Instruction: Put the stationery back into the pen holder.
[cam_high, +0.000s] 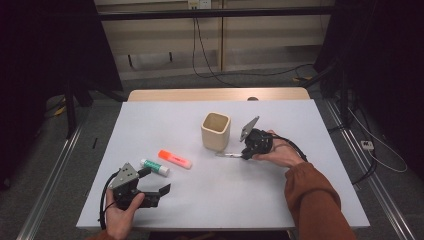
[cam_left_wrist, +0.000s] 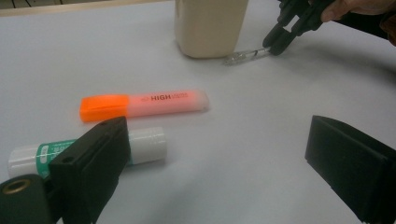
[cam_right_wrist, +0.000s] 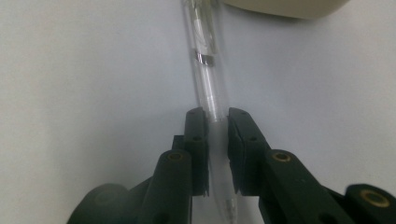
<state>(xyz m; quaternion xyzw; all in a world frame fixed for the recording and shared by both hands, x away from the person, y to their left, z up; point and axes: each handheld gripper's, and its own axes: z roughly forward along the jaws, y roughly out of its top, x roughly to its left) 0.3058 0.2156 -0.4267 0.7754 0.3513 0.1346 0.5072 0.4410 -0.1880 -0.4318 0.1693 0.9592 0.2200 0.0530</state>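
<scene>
A clear plastic pen (cam_right_wrist: 208, 79) lies on the white table, its far end near the base of a beige cup (cam_high: 216, 131). My right gripper (cam_right_wrist: 215, 116) is shut on the pen's near half, with a pad against each side of the barrel. In the high view the right gripper (cam_high: 243, 154) sits just right of the cup, held low over the pen (cam_high: 227, 155). My left gripper (cam_high: 156, 181) rests open at the front left with nothing between its jaws. Just beyond it lie an orange highlighter (cam_left_wrist: 144, 105) and a white and green glue stick (cam_left_wrist: 144, 144).
The table (cam_high: 260, 200) has its front edge close to both hands. The highlighter (cam_high: 175, 159) and glue stick (cam_high: 154, 167) lie left of centre. Cables run over the floor behind and to the right of the table.
</scene>
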